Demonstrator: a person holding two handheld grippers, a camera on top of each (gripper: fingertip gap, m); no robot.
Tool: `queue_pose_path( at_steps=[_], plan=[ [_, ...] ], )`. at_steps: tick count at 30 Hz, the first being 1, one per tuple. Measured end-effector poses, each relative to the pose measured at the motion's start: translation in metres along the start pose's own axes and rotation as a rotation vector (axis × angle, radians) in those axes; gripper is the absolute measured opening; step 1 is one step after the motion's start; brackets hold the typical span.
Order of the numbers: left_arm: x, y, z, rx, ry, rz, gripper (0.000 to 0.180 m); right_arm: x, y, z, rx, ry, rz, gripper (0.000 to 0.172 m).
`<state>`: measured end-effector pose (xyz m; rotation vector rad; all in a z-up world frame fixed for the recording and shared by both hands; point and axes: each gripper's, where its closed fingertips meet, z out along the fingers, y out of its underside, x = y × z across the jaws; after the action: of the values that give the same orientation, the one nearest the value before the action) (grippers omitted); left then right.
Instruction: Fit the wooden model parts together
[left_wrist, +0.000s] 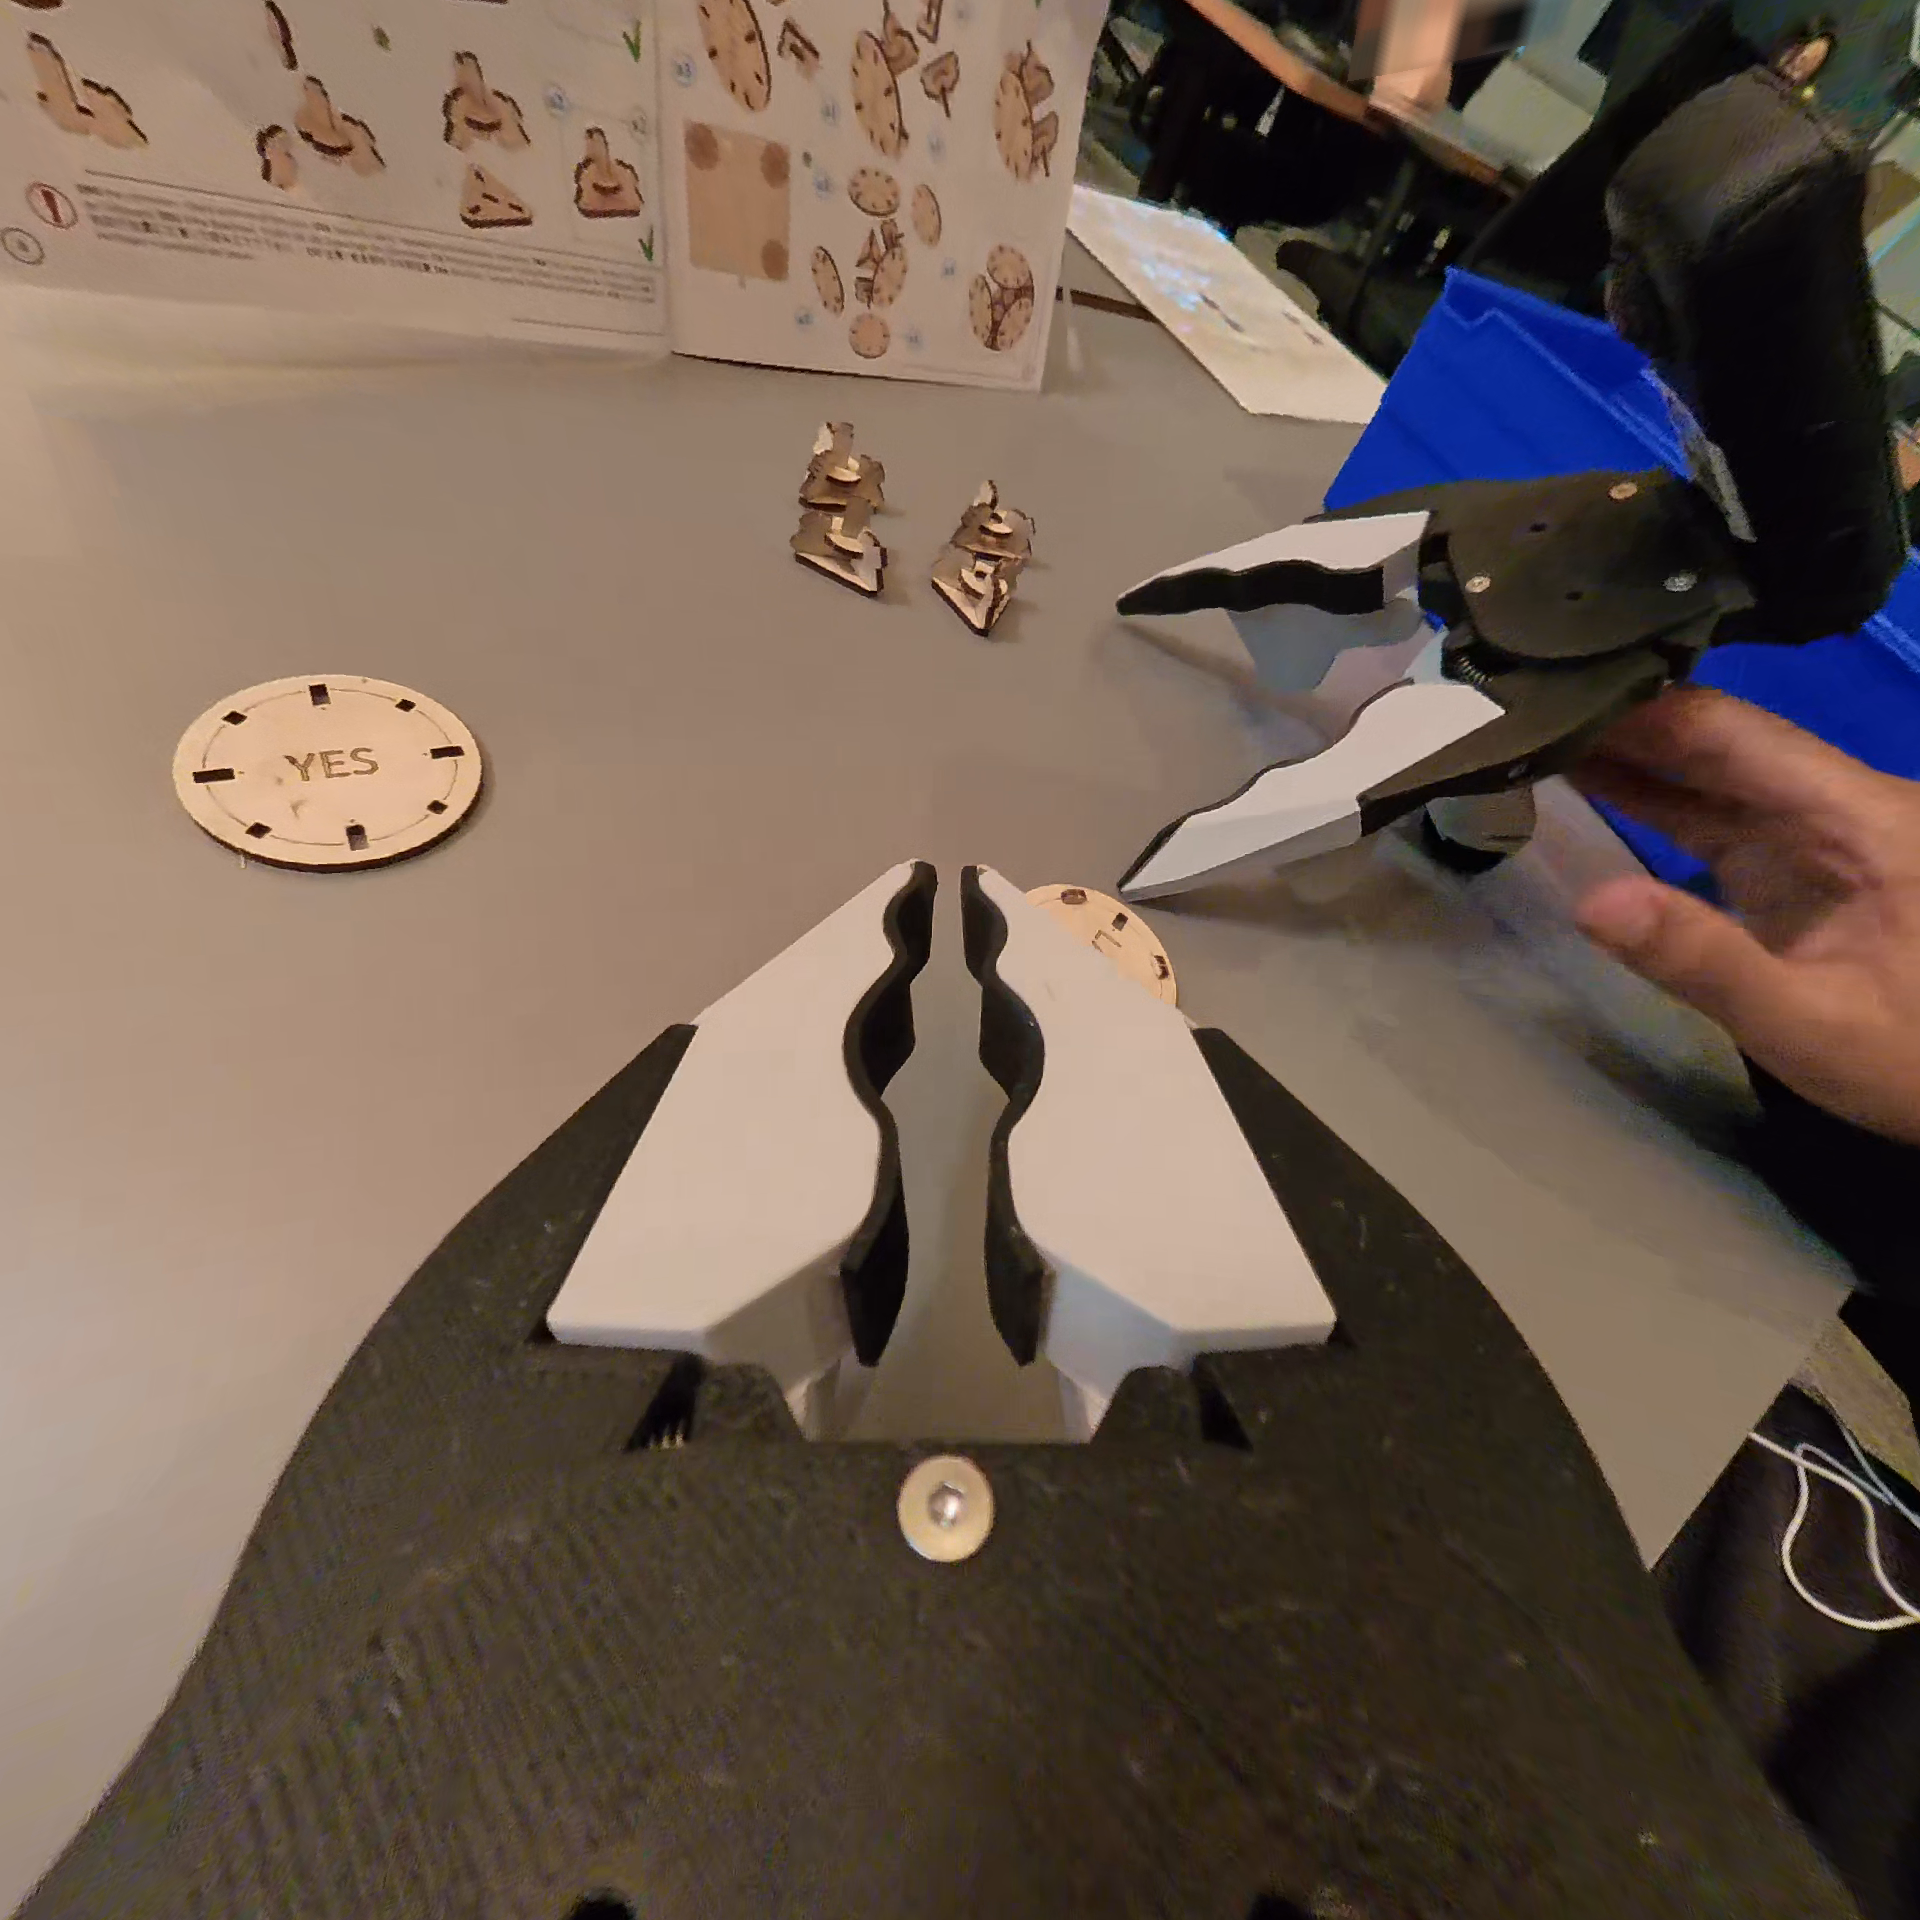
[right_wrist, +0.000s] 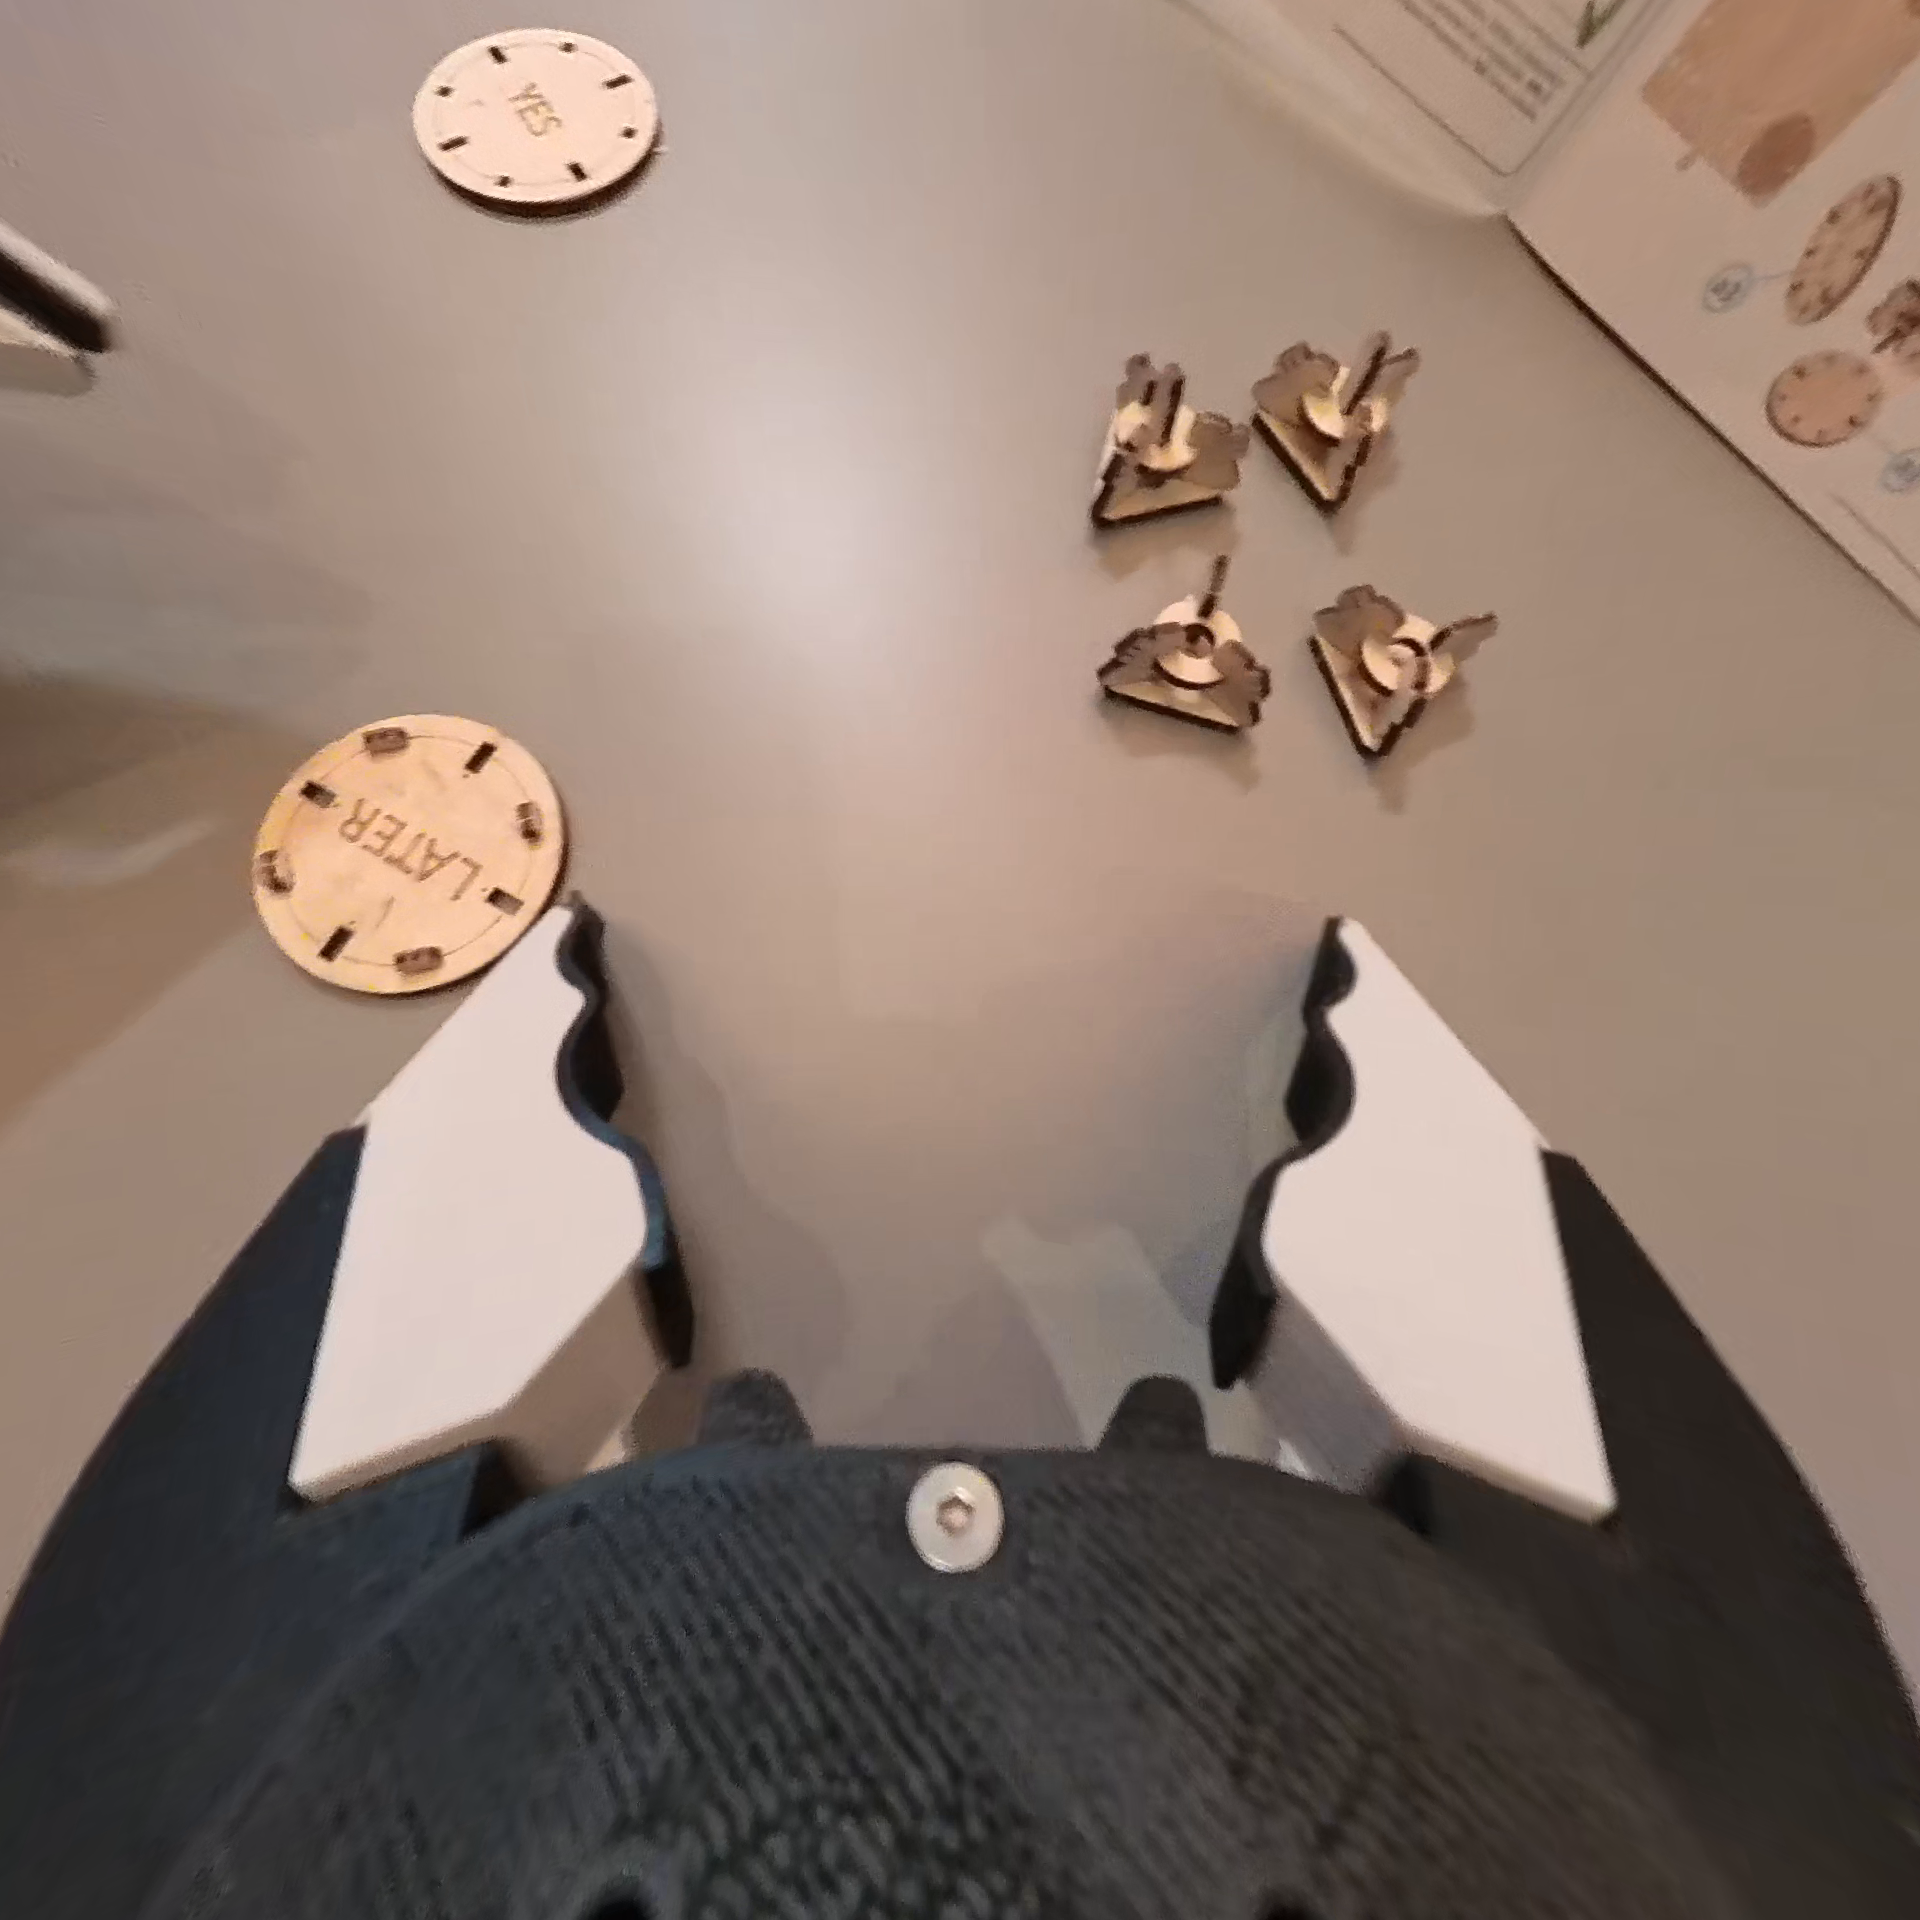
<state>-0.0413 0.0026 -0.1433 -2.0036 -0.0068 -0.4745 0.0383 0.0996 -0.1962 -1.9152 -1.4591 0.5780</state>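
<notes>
Left wrist view shows the left gripper (left_wrist: 948, 883) nearly closed with nothing between its black pads, only a thin sliver of grey table (left_wrist: 520, 1039) showing through. Just right of its right finger lies a round wooden disc (left_wrist: 1127, 940), partly hidden behind that finger. Close beyond the disc, the right gripper (left_wrist: 1127, 743), held by a hand (left_wrist: 1766, 894), has its jaws spread wide and bare, its lower fingertip down near the table beside the disc. From its own view, the left fingertip sits just beside the disc's rim. Farther off lie a second engraved disc (left_wrist: 327, 774), four small wooden assemblies (right_wrist: 1288, 551), an open instruction sheet (left_wrist: 520, 177) standing at the back and a blue bin (left_wrist: 1538, 436).
</notes>
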Motion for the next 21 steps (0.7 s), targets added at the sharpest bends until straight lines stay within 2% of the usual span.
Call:
queue_pose_path(
  at_steps=[3,21],
  plan=[
    [0.001,0.001,0.001,-0.011,0.007,0.004,0.004,0.009,0.006,0.005,-0.050,0.006,0.054,0.159],
    [0.011,0.003,0.004,-0.020,-0.019,0.094,0.003,0.009,0.006,0.006,-0.050,0.004,0.049,0.159]
  ],
)
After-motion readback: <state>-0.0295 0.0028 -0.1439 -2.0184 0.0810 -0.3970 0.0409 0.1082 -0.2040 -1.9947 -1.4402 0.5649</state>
